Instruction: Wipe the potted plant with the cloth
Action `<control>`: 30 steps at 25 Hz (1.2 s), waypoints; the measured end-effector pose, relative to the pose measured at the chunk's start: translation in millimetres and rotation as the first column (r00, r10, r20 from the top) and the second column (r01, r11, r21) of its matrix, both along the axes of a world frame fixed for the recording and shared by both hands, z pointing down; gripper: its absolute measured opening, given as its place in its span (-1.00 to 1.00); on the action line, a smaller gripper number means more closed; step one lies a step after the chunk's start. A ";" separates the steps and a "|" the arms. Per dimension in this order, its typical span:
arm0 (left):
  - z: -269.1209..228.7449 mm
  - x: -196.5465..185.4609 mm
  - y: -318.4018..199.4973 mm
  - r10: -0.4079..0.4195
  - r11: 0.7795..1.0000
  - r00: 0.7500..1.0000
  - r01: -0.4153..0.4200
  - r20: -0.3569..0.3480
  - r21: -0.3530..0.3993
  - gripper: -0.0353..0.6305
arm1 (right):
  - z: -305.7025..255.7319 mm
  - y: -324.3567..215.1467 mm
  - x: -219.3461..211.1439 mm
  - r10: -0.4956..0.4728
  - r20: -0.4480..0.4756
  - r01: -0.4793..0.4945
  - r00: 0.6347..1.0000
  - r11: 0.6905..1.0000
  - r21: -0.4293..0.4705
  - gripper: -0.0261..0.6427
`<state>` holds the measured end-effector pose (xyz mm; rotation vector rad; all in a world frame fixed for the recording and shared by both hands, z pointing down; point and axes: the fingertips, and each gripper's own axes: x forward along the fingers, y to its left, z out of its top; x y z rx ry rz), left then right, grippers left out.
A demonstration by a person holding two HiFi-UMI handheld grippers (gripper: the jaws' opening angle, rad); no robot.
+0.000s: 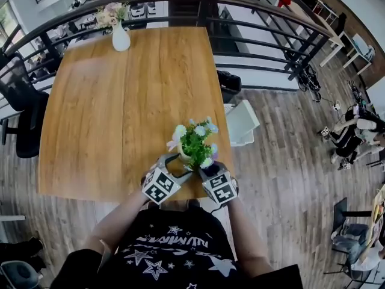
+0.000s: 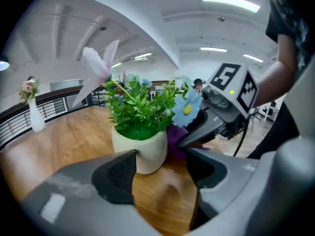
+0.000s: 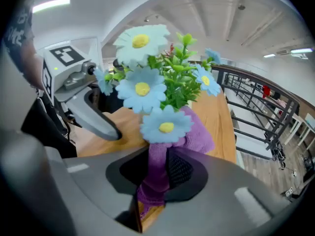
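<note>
At the near edge of the wooden surface, the potted plant is standing upright in its cream pot, just in front of the person and between the two claws. The left claw is holding its jaws apart with nothing gripped. The pot is sitting just ahead of its tips, very close to one jaw, and I cannot tell if they are touching. The right claw is clamping the purple cloth between its jaws. The cloth is reaching forward under the blue flowers and is lying against the side of the pot that faces away from the left claw. A white vase with flowers is standing at the far end, well apart.
</note>
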<state>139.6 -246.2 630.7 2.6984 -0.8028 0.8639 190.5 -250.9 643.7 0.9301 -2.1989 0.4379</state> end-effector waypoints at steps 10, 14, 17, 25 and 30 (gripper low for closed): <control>-6.1 -11.2 0.6 0.172 0.985 0.984 -0.173 0.037 0.029 0.10 | -3.2 -15.5 23.1 0.098 -0.018 -0.097 0.995 0.995 0.010 -0.67; -9.4 -24.0 -3.5 0.219 0.975 0.973 -0.221 0.066 0.018 0.10 | -4.7 -14.0 18.9 0.096 -0.016 -0.096 0.995 0.995 0.013 -0.67; -10.0 -26.3 -10.7 0.257 0.966 0.965 -0.258 0.049 0.006 0.17 | -3.9 -14.0 19.1 0.096 -0.016 -0.096 0.995 0.995 0.012 -0.67; -11.8 -18.2 -44.6 0.305 0.952 0.952 -0.305 0.014 0.041 0.59 | -1.9 -11.0 21.2 0.086 -0.024 -0.086 0.996 0.996 -0.001 -0.67; -2.4 -11.0 -49.7 0.423 0.905 0.905 -0.424 0.054 0.020 0.59 | 0.3 -11.5 20.6 0.080 -0.026 -0.080 0.996 0.997 -0.007 -0.67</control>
